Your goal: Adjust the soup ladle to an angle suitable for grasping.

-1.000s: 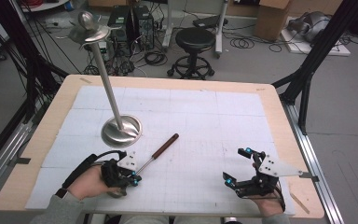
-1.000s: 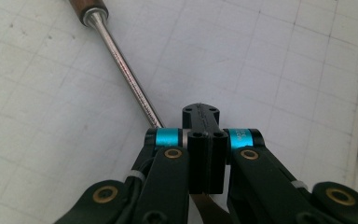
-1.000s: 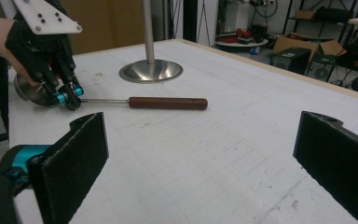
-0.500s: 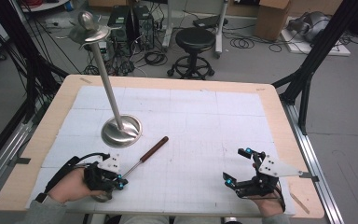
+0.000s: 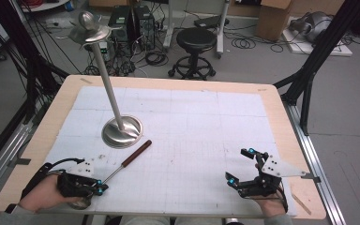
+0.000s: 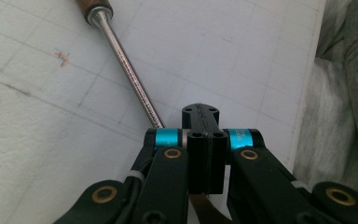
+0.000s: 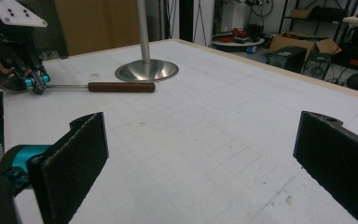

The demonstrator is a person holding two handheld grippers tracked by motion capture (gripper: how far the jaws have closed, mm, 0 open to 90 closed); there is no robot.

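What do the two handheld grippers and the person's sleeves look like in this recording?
Both the left gripper and the right gripper are black linkage frames with turquoise bands near the jaws and brass-coloured pivot pins. Each carries a grey three-cornered plate dotted with small holes, and a black cable trails from the left one. The right jaws have flat, rough black pads. The sleeves are grey.

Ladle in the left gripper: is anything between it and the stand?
Nothing visible. The left gripper is shut on the ladle, whose wooden handle points toward the stand base, with bare mat between them.
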